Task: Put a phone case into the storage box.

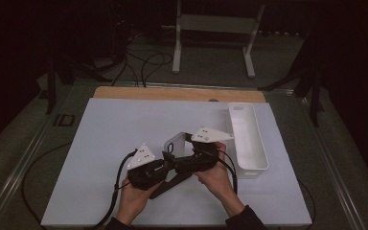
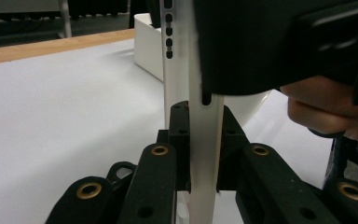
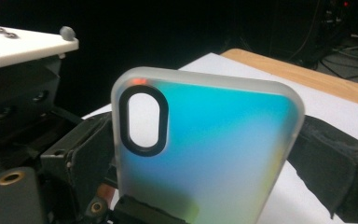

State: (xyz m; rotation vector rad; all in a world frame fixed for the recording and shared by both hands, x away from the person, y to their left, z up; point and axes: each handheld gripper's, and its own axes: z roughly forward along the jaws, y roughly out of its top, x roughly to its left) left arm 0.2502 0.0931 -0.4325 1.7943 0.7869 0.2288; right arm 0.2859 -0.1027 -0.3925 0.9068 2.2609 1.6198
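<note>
A frosted, translucent phone case (image 1: 175,143) stands upright on edge over the middle of the white mat (image 1: 124,129). Seen edge-on, the phone case (image 2: 205,140) is a thin strip with my left gripper (image 2: 204,140) shut on it. Seen from the back, the phone case (image 3: 205,154) shows a black-ringed camera cut-out and a blue-green sheen. My left gripper (image 1: 165,165) points right. My right gripper (image 1: 184,162) faces it from the right, close against the case. Its jaws are hidden behind the case. A dark flat slab (image 1: 165,188) lies on the mat under both grippers.
A long white tray (image 1: 247,139) lies on the mat's right side, just beyond the right hand (image 1: 215,177). A wooden table edge (image 1: 172,93) runs along the far side. Cables trail off the mat at the left and front.
</note>
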